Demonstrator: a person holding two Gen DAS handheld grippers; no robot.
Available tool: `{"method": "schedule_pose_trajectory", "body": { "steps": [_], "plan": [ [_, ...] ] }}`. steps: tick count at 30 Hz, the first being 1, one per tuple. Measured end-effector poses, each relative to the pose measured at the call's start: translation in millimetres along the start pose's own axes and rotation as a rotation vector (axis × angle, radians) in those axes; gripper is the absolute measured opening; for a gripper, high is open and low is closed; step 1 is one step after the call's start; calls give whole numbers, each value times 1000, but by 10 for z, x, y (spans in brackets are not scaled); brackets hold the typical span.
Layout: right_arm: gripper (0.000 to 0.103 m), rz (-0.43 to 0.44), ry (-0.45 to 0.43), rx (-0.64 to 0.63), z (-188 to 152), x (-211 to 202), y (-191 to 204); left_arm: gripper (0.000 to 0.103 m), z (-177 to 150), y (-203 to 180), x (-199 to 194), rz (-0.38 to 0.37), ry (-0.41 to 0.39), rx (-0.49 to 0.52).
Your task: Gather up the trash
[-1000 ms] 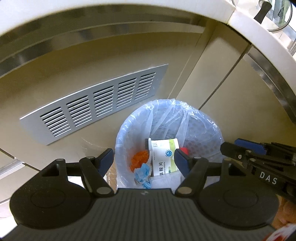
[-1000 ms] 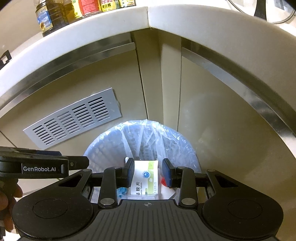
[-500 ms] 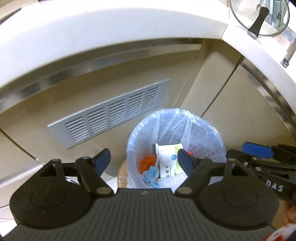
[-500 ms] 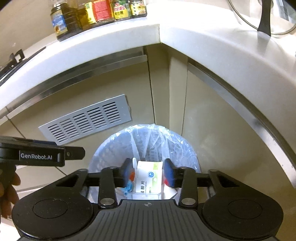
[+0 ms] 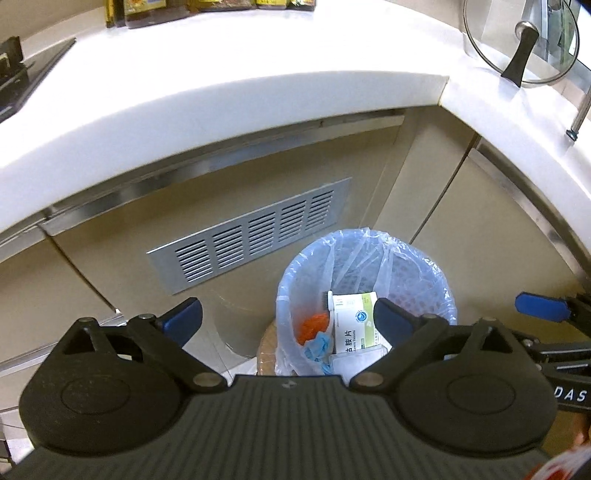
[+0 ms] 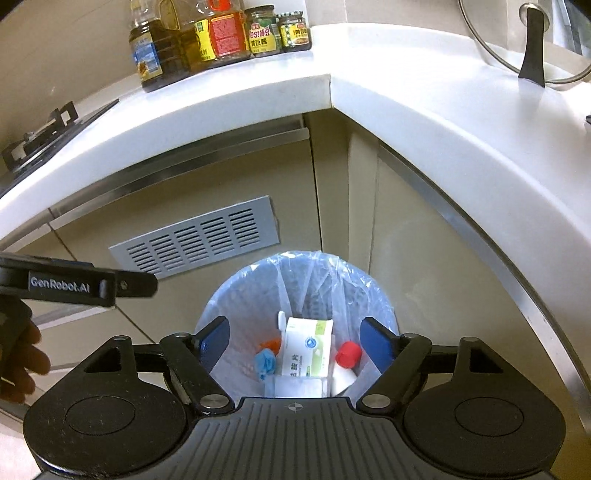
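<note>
A thin, glossy, translucent plastic liner [image 6: 332, 280] is crinkling around the bin. The vent grille [image 5: 251, 236] is showing brushed matt metal, and the white countertop [image 6: 424, 110] is gleaming smooth. The box [image 6: 306, 347] is looking like matt cardboard, perhaps coated.

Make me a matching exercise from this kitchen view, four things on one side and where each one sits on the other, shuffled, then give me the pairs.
Things:
1. medicine box
2. sauce jars
3. vent grille
4. glass pot lid

Places:
A. on the cabinet front behind the bin
B. on the countertop, far right
C. inside the lined trash bin
D. on the countertop by the wall, beside the oil bottles

Pairs: 1-C, 2-D, 3-A, 4-B
</note>
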State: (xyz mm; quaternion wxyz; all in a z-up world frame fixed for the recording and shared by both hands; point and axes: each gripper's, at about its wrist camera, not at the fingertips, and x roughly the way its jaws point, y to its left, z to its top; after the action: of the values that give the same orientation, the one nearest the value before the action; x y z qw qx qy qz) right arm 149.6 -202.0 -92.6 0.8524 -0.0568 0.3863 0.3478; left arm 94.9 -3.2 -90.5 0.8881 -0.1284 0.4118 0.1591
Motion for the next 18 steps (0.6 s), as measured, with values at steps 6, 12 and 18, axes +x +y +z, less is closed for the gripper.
{"method": "schedule_pose_trajectory", "body": {
  "steps": [6, 12, 18],
  "plan": [
    [78, -33, -17, 22, -34, -246, 64, 99, 19, 29, -232, -15, -39, 10],
    [78, -128, -77, 106, -82, -596, 243, 98, 74, 98, -521, -97, -71, 39],
    [78, -248, -108, 211, -134, -886, 481, 95, 96, 142, -766, -166, -63, 115]
  ]
}}
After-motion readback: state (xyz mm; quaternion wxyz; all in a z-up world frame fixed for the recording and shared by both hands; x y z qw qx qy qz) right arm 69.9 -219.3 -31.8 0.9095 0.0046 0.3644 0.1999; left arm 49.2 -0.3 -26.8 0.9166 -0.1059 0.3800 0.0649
